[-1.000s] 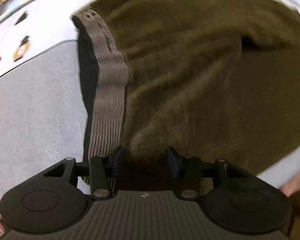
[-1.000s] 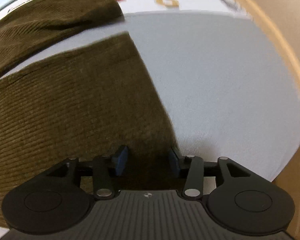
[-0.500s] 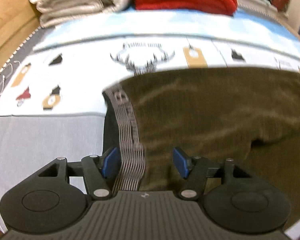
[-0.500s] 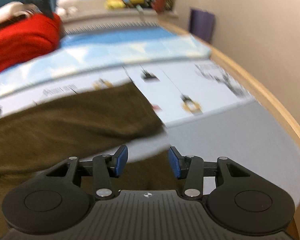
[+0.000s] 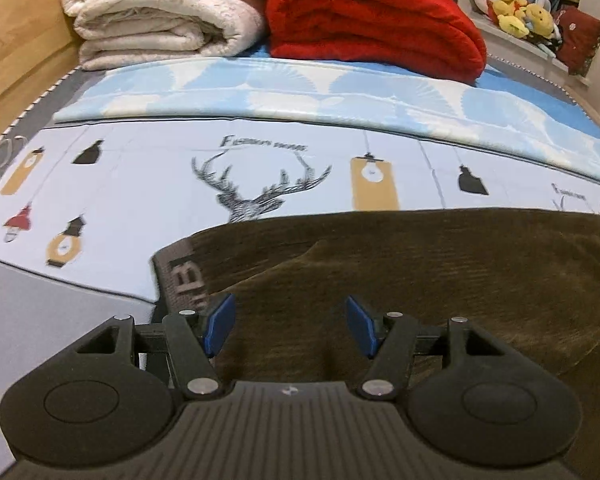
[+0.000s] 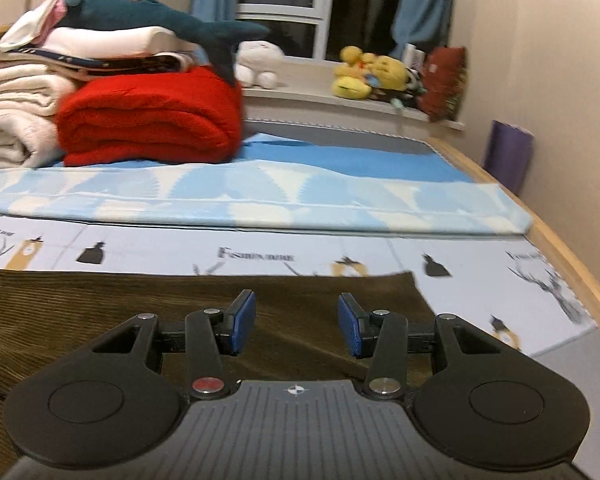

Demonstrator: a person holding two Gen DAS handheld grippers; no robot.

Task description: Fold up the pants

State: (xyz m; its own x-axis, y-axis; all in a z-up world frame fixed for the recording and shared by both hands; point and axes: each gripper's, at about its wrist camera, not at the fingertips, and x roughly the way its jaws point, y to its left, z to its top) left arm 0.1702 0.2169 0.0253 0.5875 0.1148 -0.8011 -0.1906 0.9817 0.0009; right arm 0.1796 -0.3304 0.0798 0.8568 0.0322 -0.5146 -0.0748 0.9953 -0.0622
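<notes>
1. Two grippers hang low over a bed, each with its blue pads spread apart and nothing between them.
2. The left gripper (image 5: 287,326) sits above the waist end of the pants (image 5: 420,272), released, its left pad just beside the grey striped waistband (image 5: 184,276) with lettering on it.
3. The right gripper (image 6: 296,328) sits over the other end of the pants (image 6: 140,312), also released; the straight hem edge (image 6: 418,286) lies just to its right.
4. The pants are olive-brown corduroy, laid lengthwise across the printed bedsheet (image 5: 140,184), the one with a deer head and lantern shapes.
5. One layer of the fabric lies folded over another near the waist, leaving a diagonal ridge (image 5: 300,258) in the left view.
6. Beyond the pants, a light blue patterned blanket (image 6: 260,196) lies flat across the bed.
7. Behind that, a folded red blanket (image 5: 376,20) sits beside a folded cream quilt (image 5: 160,12).
8. On top of that pile in the right view rests a dark teal plush shark (image 6: 156,20).
9. Yellow plush toys (image 6: 368,72) and a white one (image 6: 260,62) line the window ledge at the back.
10. A wooden bed frame (image 6: 572,264) runs along the right side by the wall.
</notes>
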